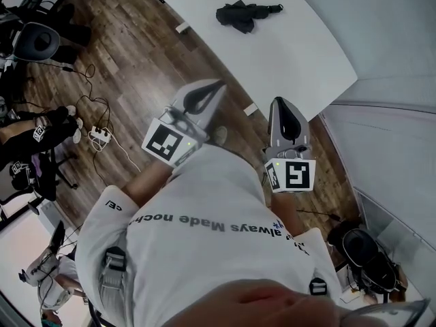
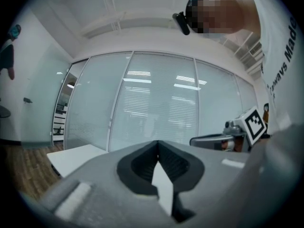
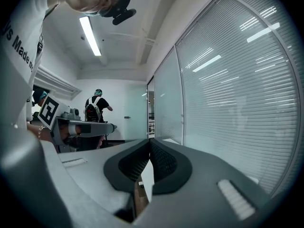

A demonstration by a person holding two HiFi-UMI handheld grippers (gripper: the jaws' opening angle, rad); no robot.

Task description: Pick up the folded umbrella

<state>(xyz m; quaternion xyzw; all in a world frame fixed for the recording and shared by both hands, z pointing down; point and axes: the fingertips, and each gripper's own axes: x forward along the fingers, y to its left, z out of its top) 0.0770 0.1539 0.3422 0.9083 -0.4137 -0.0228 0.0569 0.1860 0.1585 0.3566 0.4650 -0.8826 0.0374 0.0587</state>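
A black folded umbrella (image 1: 243, 14) lies on the white table (image 1: 286, 53) far ahead of me in the head view. My left gripper (image 1: 216, 86) is held out over the wooden floor, short of the table's near edge, its jaws shut with nothing between them. My right gripper (image 1: 278, 102) hangs beside it, close to the table's near corner, also shut and empty. Seen from the left gripper view, the closed tips (image 2: 157, 144) meet, with the table's edge (image 2: 76, 156) low at the left. In the right gripper view the tips (image 3: 150, 141) meet too; the umbrella is hidden there.
Glass partition walls with blinds (image 3: 237, 94) stand ahead and to the right. A power strip with cables (image 1: 101, 137) lies on the floor at left, near office chairs (image 1: 37, 41). Another person (image 3: 96, 109) stands far off. A dark chair (image 1: 368, 254) sits at lower right.
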